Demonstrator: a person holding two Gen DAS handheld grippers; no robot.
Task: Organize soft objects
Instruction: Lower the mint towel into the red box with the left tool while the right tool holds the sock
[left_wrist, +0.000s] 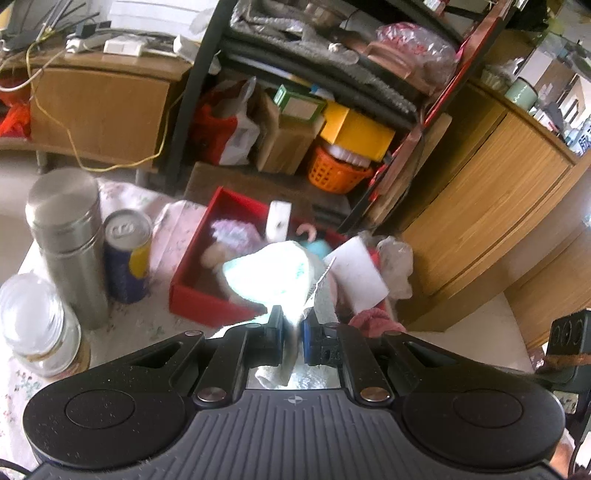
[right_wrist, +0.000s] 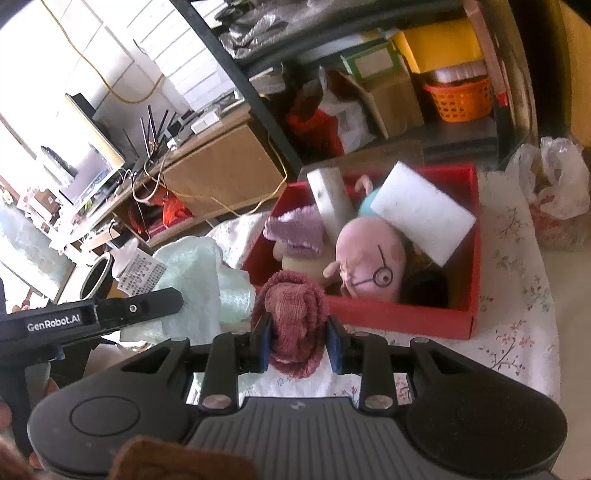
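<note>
Left wrist: left gripper (left_wrist: 291, 325) pinching pale towel (left_wrist: 269, 273), lifted before red box (left_wrist: 207, 302) | Right wrist: right gripper (right_wrist: 297, 341) clamped on red cloth (right_wrist: 295, 314) at box's near wall; plush (right_wrist: 369, 266), sponge (right_wrist: 421, 218) inside box

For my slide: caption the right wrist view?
Right gripper clamps a dusty-red cloth before the red box of plush toys.
</note>
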